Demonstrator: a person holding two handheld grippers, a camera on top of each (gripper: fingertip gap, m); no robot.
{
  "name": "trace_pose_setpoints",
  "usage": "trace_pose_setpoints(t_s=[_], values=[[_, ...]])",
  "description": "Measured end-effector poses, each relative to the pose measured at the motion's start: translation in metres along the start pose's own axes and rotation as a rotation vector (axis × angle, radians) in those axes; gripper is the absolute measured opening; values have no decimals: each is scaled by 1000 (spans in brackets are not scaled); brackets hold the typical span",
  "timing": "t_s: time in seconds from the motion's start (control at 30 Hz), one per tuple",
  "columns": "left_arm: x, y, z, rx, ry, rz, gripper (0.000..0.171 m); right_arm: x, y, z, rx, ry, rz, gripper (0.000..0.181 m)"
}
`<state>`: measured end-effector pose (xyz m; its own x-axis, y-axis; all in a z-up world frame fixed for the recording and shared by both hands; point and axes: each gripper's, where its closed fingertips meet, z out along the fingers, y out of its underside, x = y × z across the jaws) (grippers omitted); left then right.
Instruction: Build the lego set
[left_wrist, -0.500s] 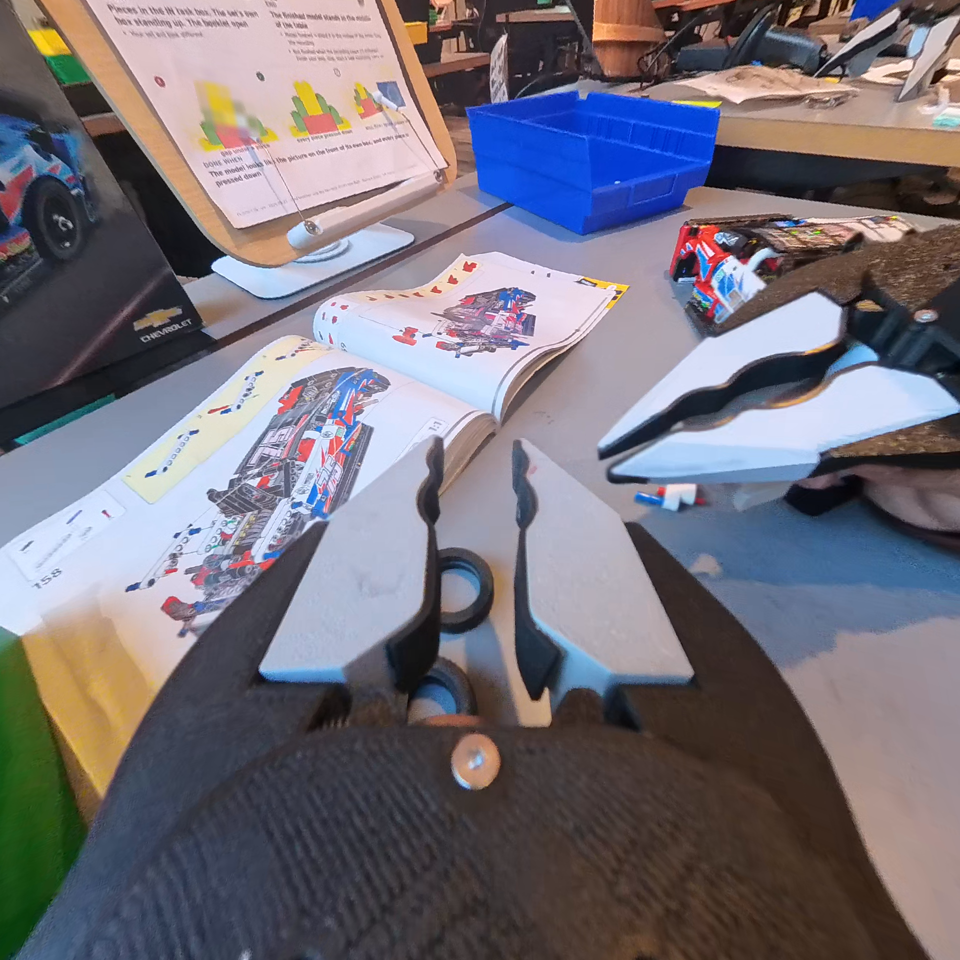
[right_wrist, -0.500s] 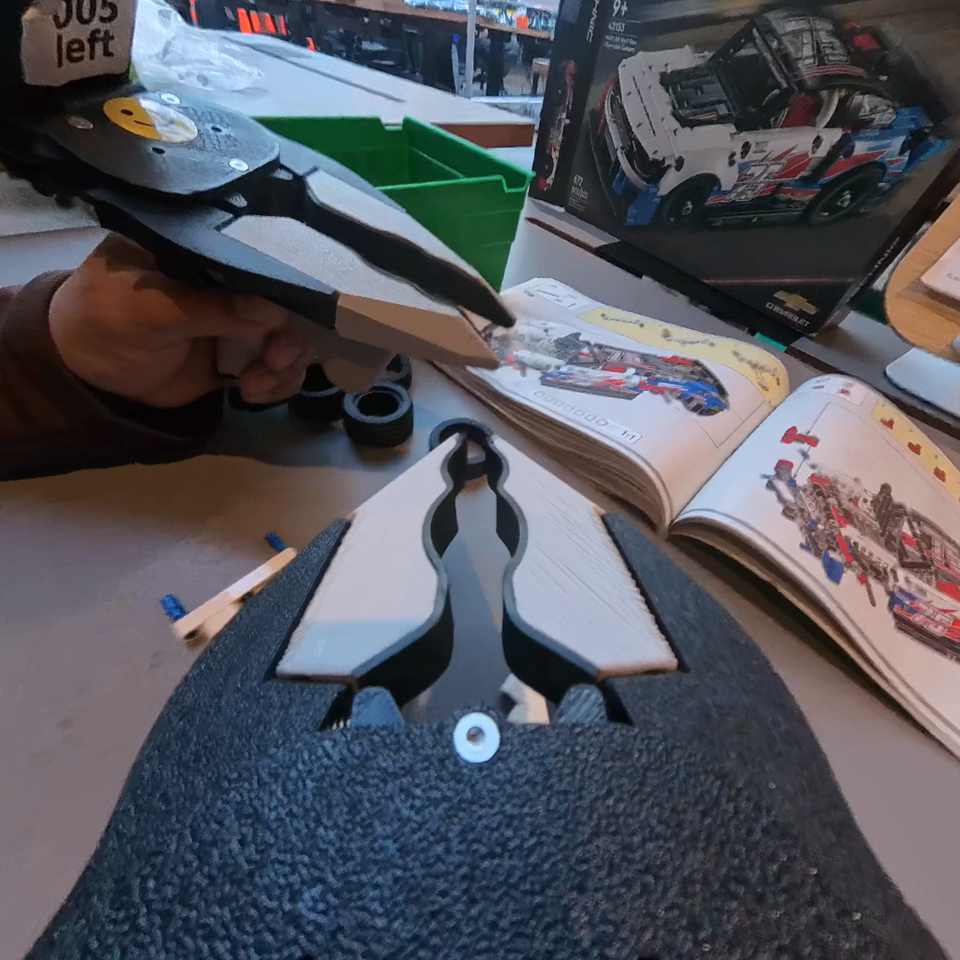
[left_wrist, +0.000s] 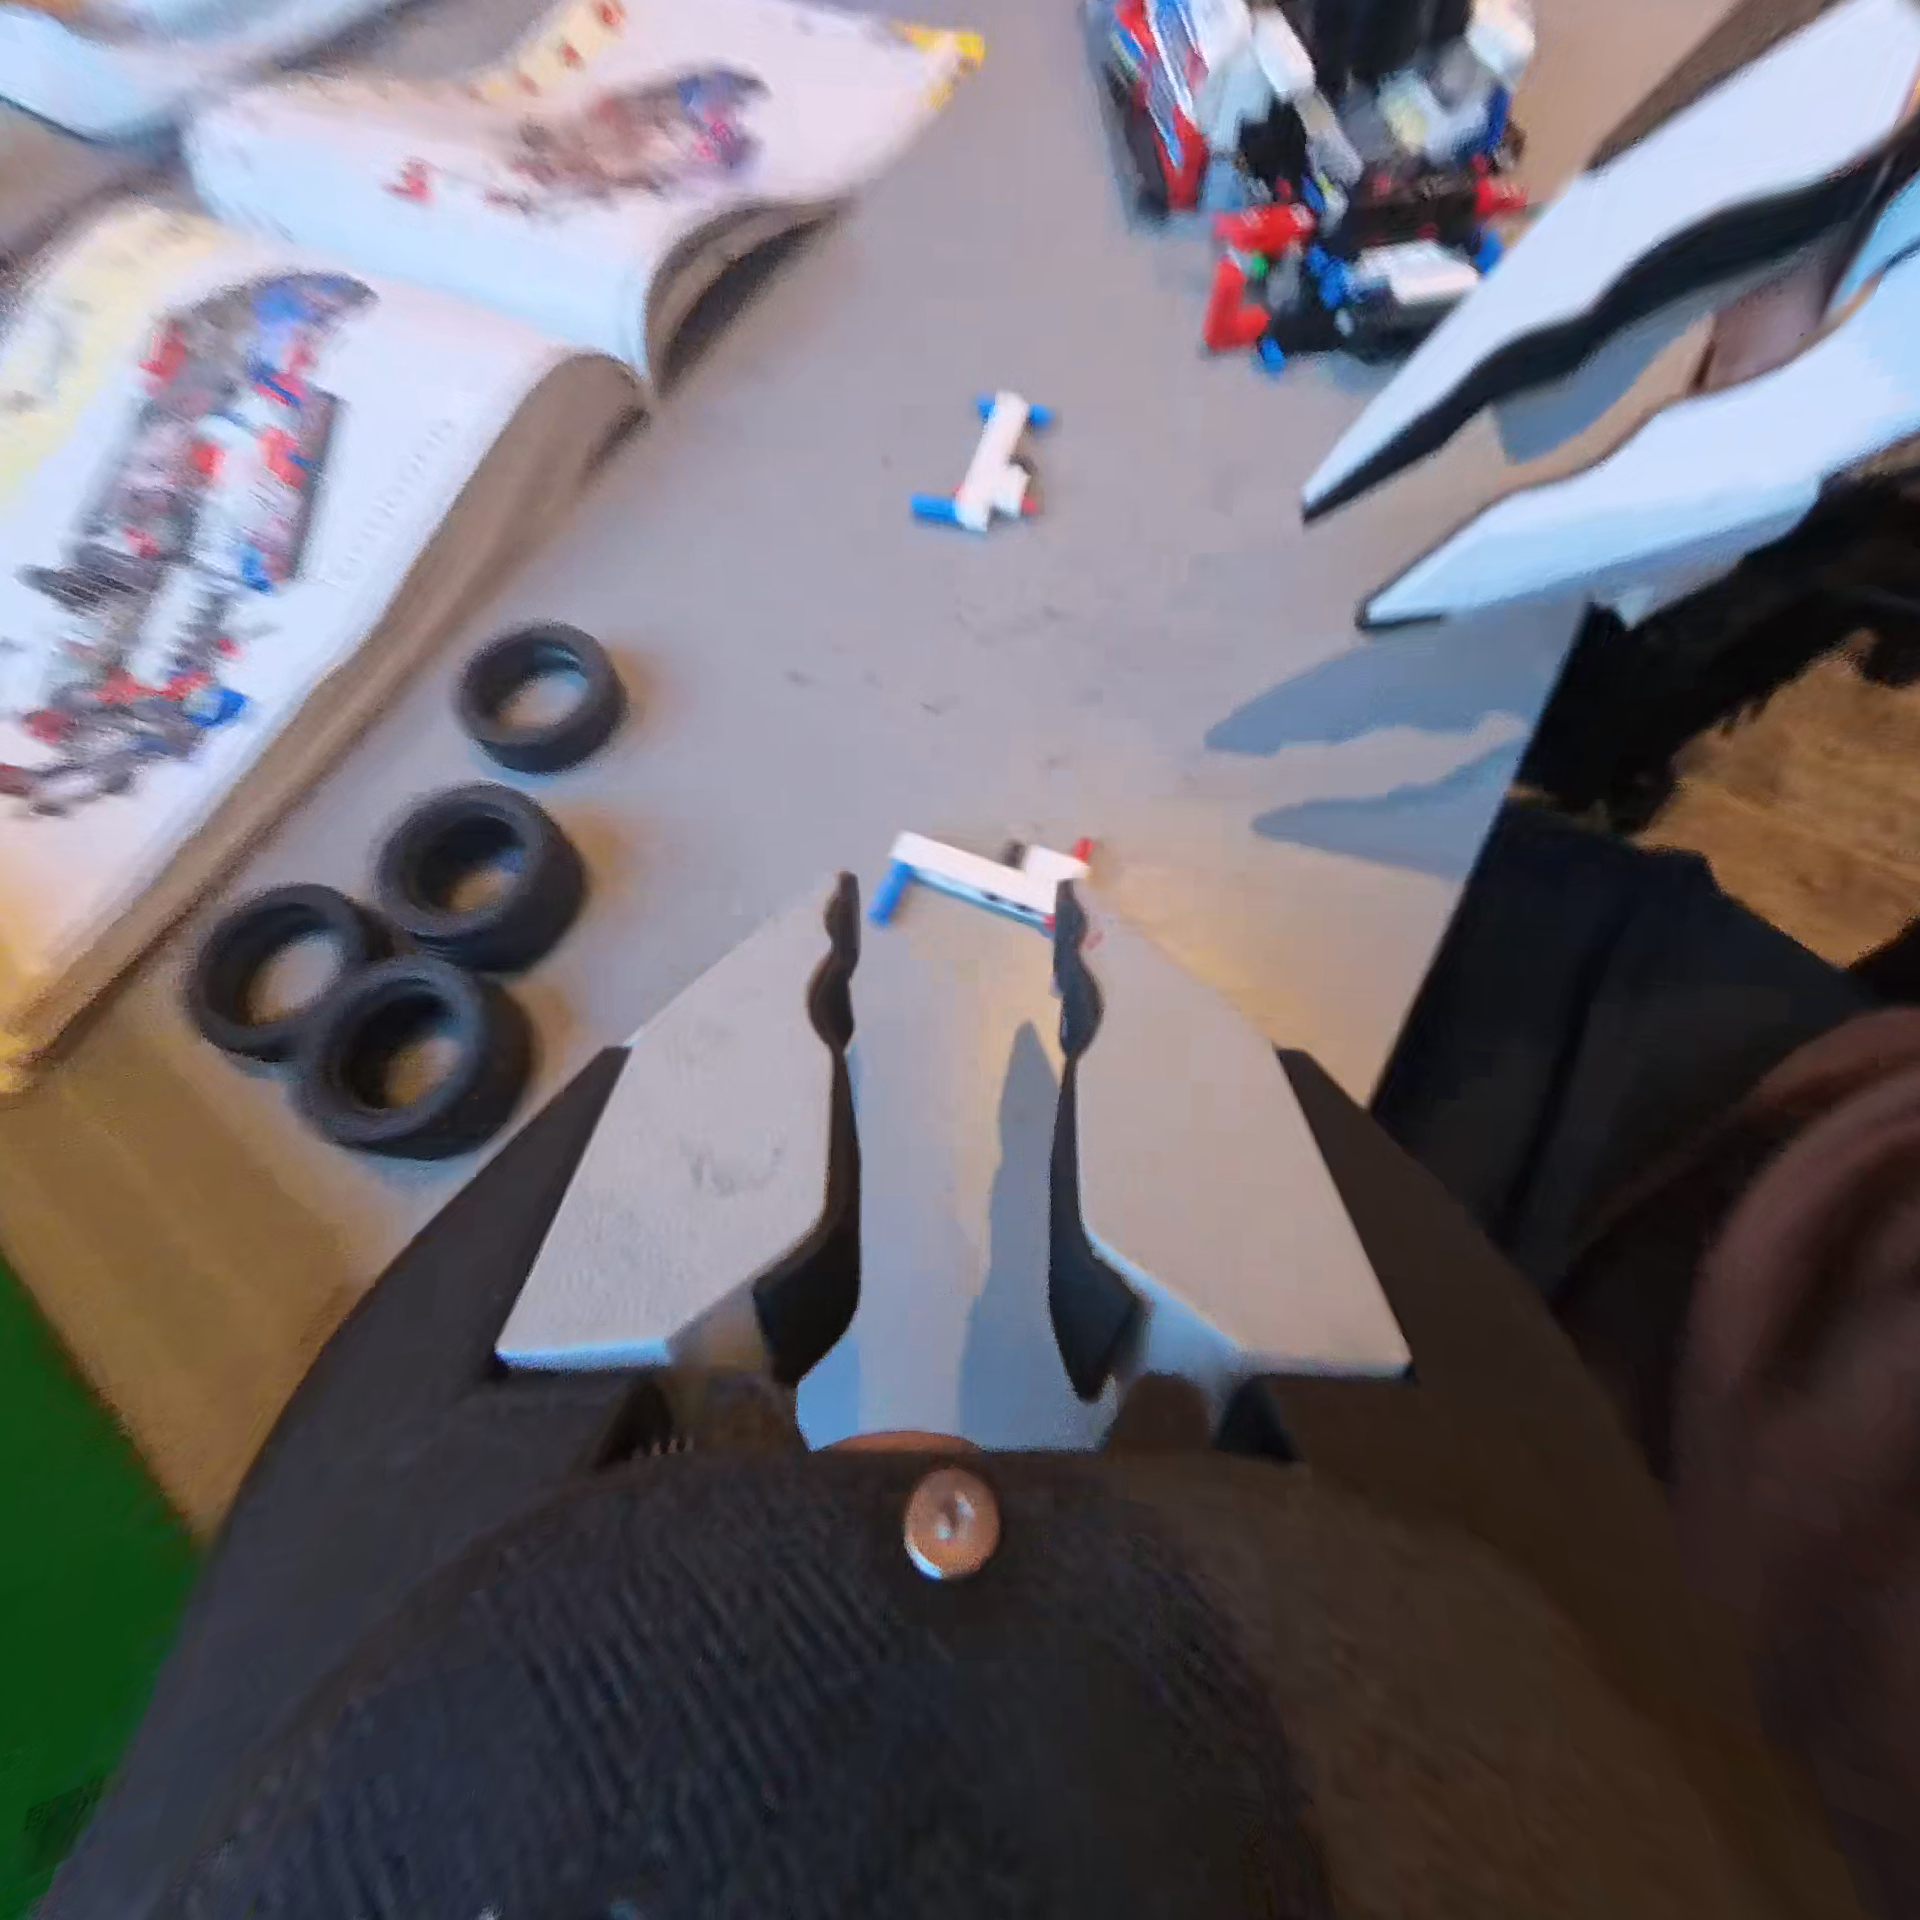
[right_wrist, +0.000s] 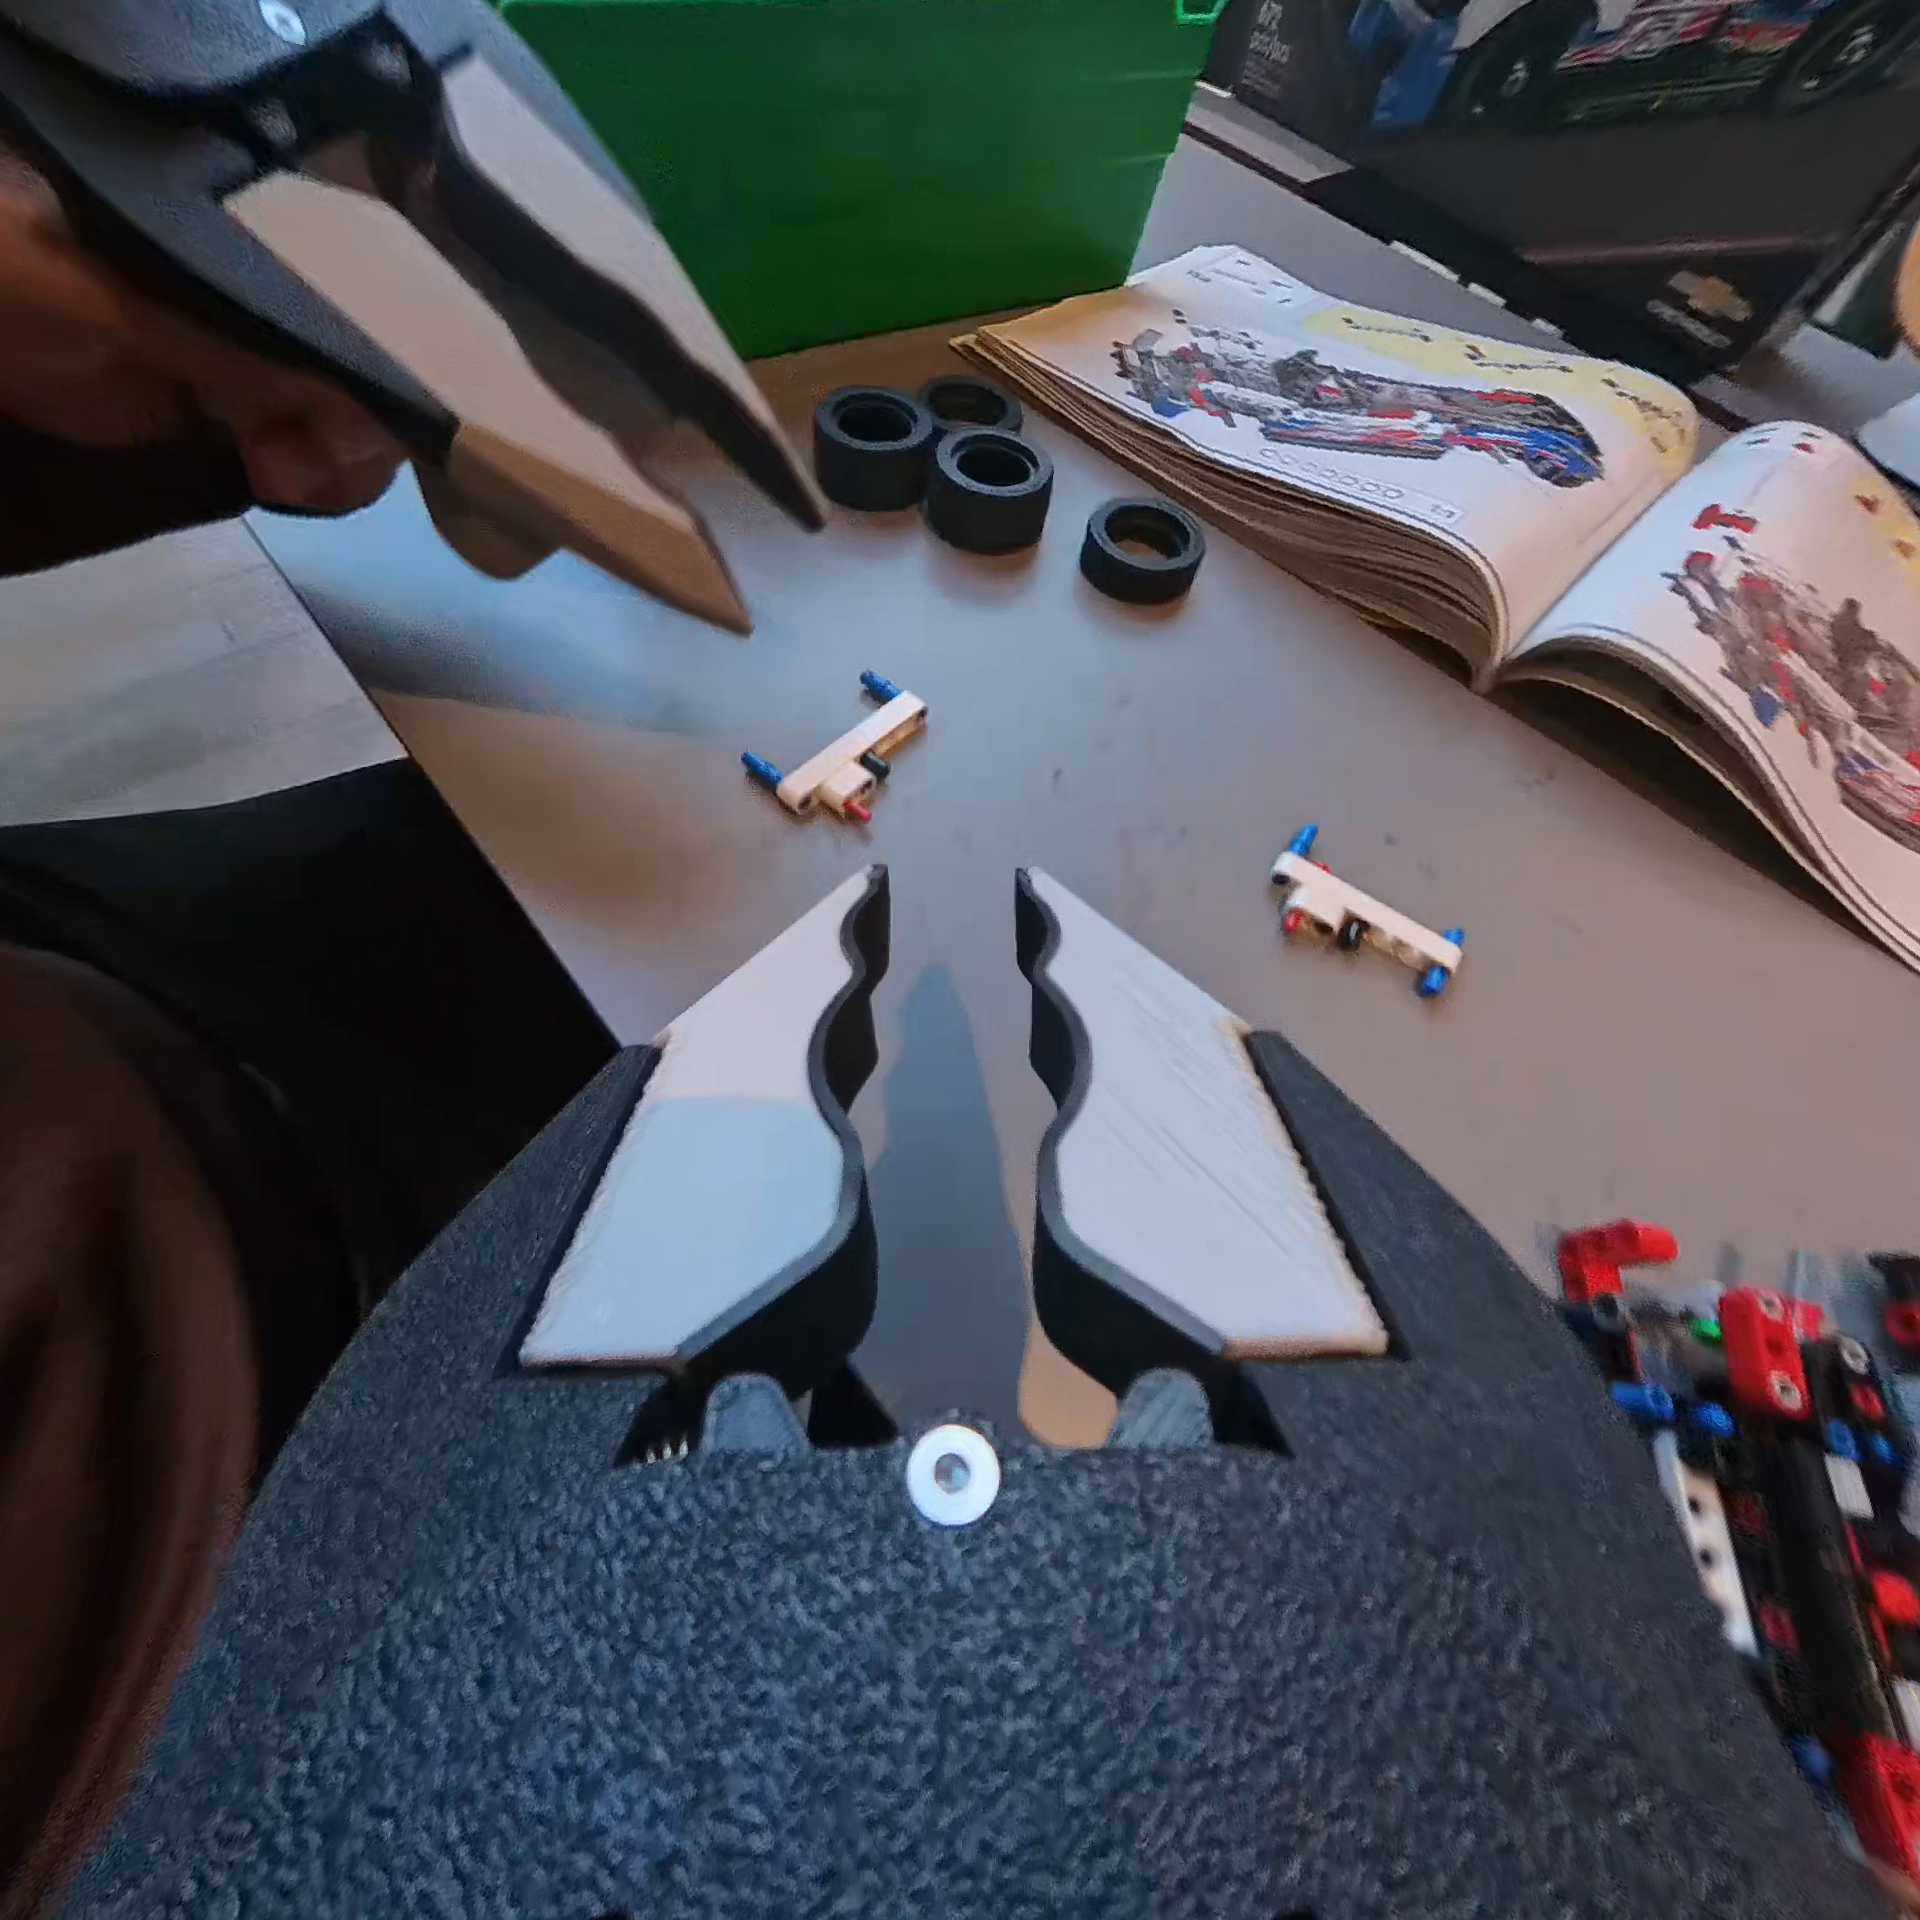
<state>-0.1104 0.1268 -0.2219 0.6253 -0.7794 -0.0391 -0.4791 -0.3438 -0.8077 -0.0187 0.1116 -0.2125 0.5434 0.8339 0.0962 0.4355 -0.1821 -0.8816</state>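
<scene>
Two small white beam assemblies with blue and red pins lie on the grey table. One (left_wrist: 982, 878) lies just ahead of my left gripper's (left_wrist: 958, 904) tips; it also shows in the right wrist view (right_wrist: 847, 753). The other (left_wrist: 992, 462) lies farther out, to the right of my right gripper (right_wrist: 951, 883) in its own view (right_wrist: 1366, 920). Both grippers are open and empty, held above the table. Several black tyres (left_wrist: 478, 873) sit to the left of the left gripper. The partly built red, black and white car (right_wrist: 1766, 1455) stands at the right.
The open instruction booklet (right_wrist: 1351, 436) lies beyond the tyres (right_wrist: 987, 488). A green bin (right_wrist: 852, 156) and the set's box (right_wrist: 1662, 104) stand at the back. The table's near edge runs beside a person's dark sleeve (right_wrist: 125, 1247). The left gripper (right_wrist: 784, 571) hangs at upper left.
Both grippers have lifted and tipped down toward the table, and both jaws stand wider apart. The left gripper has left the tyre it was over. The view is motion-blurred.
</scene>
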Motion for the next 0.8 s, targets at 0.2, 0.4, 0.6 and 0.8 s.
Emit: trace_pose_setpoints(t_s=[0.2, 0.4, 0.6, 0.8], values=[[27, 27, 23, -138, 29, -4, 36, 6, 23, -20, -3, 59, 27, 21], [43, 25, 40, -141, 45, -72, 4, 11, 20, -16, 24, 48, 48, 21], [61, 21, 35, -109, 112, -99, 35, 15, 22, -16, 34, 32, 97, 21], [20, 31, 7, -26, 29, -50, 34, 11, 24, -12, 25, 4, 116, 21]])
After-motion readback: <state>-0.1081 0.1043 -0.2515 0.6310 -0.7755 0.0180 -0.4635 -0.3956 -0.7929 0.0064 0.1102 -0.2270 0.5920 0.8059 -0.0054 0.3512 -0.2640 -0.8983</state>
